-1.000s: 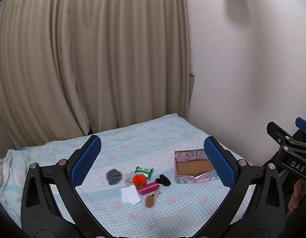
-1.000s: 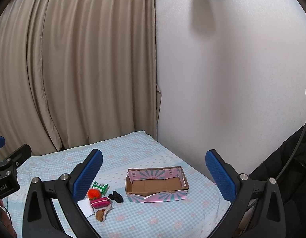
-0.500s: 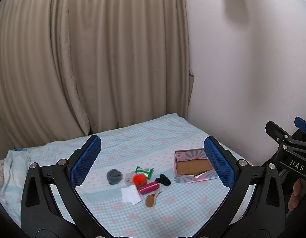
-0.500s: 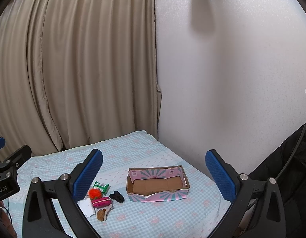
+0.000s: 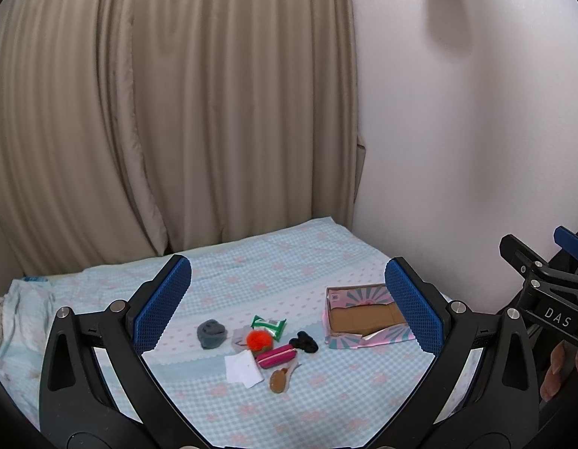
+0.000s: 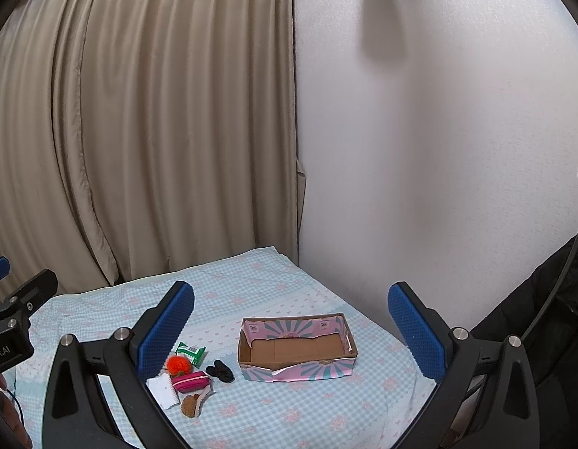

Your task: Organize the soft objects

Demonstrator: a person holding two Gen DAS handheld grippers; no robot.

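Checked blue bedsheet [image 5: 326, 254] by beige curtain; soft items clustered mid-bed: orange pompom [image 5: 258, 338], pink pouch [image 5: 277, 356], grey sock [image 5: 211, 333]. Empty cardboard box [image 6: 296, 348] near right edge. Left gripper [image 5: 289, 310] and right gripper [image 6: 291, 333] both spread apart, holding nothing.

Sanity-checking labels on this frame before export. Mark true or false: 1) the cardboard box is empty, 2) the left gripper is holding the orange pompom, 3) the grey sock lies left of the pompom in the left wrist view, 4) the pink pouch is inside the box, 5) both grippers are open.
1) True: the cardboard box shows only its bare bottom.
2) False: the left gripper holds nothing; the orange pompom lies on the bed.
3) True: the grey sock is left of it.
4) False: the pink pouch lies on the bed, left of the box.
5) True: the right gripper is open too.
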